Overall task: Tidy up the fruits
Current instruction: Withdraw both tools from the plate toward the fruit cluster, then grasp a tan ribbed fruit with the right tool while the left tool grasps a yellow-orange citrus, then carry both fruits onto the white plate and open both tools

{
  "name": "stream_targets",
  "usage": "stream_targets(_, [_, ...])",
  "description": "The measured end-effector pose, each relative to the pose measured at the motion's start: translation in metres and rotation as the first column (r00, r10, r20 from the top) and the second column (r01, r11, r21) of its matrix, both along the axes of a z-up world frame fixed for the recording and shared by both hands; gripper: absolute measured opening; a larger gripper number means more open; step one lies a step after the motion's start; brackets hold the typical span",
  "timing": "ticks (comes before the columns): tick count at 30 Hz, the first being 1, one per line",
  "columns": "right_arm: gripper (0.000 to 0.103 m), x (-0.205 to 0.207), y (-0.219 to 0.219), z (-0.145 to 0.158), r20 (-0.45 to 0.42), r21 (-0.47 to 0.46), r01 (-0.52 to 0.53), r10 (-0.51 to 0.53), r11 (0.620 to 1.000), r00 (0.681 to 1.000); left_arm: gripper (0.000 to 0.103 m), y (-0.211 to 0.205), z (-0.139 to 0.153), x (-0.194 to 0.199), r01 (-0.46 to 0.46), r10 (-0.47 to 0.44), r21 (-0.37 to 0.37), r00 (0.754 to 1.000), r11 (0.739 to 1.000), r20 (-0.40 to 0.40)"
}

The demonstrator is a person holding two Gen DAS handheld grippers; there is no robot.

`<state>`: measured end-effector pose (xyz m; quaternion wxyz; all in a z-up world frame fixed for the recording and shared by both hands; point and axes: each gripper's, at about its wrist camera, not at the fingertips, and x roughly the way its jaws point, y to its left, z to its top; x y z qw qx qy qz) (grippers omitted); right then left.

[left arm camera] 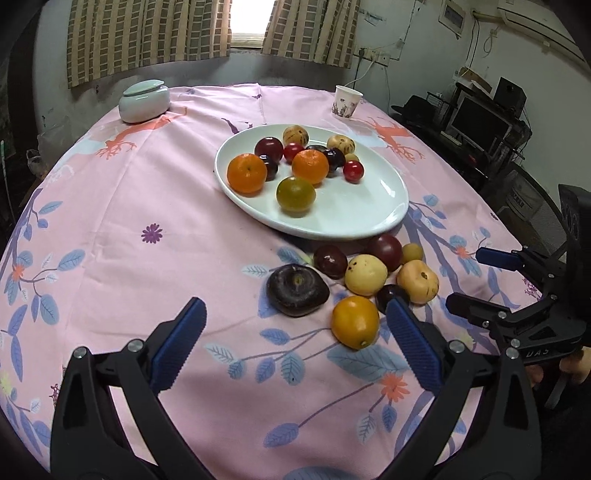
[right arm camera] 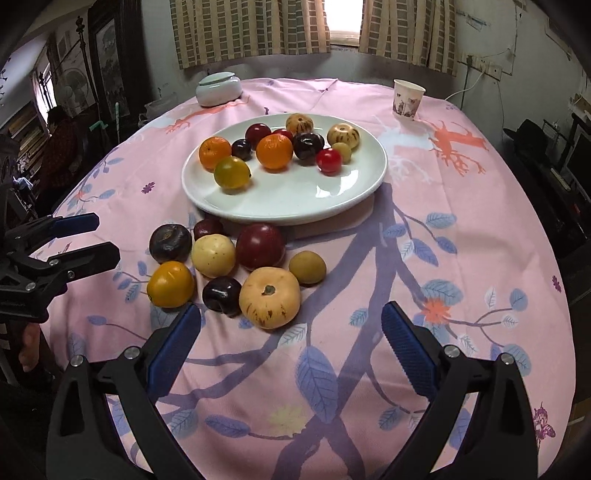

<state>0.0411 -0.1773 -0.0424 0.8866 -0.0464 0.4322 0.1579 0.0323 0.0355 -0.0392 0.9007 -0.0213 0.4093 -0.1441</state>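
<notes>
**On the pink tablecloth: fruit half sorted**

Glossy round fruits sit on the smooth white oval plate (right arm camera: 295, 206); a loose fruit cluster (right arm camera: 236, 269) lies just before it. Left gripper (left arm camera: 295, 347) and right gripper (right arm camera: 291, 347), ribbed blue pads, both spread wide, holding nothing.

A pink floral tablecloth (right arm camera: 461, 258) covers the table. At its far side sit a pale lidded ceramic jar (left arm camera: 144, 101) and, well apart from it, a patterned paper cup (left arm camera: 347, 101). Checked curtains (right arm camera: 251, 29) flank a bright window (right arm camera: 343, 20).
</notes>
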Motion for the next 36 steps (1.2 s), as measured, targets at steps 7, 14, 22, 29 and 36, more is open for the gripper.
stream_targets(7, [0.066, 0.002, 0.003, -0.013, -0.039, 0.011, -0.029, 0.029, 1.000, 0.999, 0.100, 0.004, -0.007, -0.001, -0.005, 0.005, -0.014, 1.000, 1.000, -0.024])
stream_targets(14, [0.053, 0.012, 0.016, -0.033, -0.084, -0.035, -0.040, 0.037, 0.999, 0.996, 0.100, 0.005, -0.013, 0.000, 0.008, -0.009, -0.021, 0.999, 1.000, -0.043])
stream_targets(22, [0.045, 0.019, 0.014, -0.036, -0.099, 0.023, -0.055, 0.057, 0.998, 0.993, 0.100, -0.016, -0.022, -0.002, 0.078, -0.078, -0.002, 0.993, 0.997, -0.087])
stream_targets(29, [0.045, -0.005, -0.014, -0.033, -0.112, 0.062, -0.012, 0.019, 0.998, 0.993, 0.080, -0.046, -0.039, 0.007, 0.127, -0.122, 0.021, 0.979, 0.992, -0.165])
stream_targets(36, [0.045, -0.016, -0.033, -0.033, -0.110, 0.095, 0.007, 0.004, 0.995, 0.994, 0.038, -0.055, -0.044, 0.015, 0.101, -0.096, 0.018, 0.981, 0.995, -0.166])
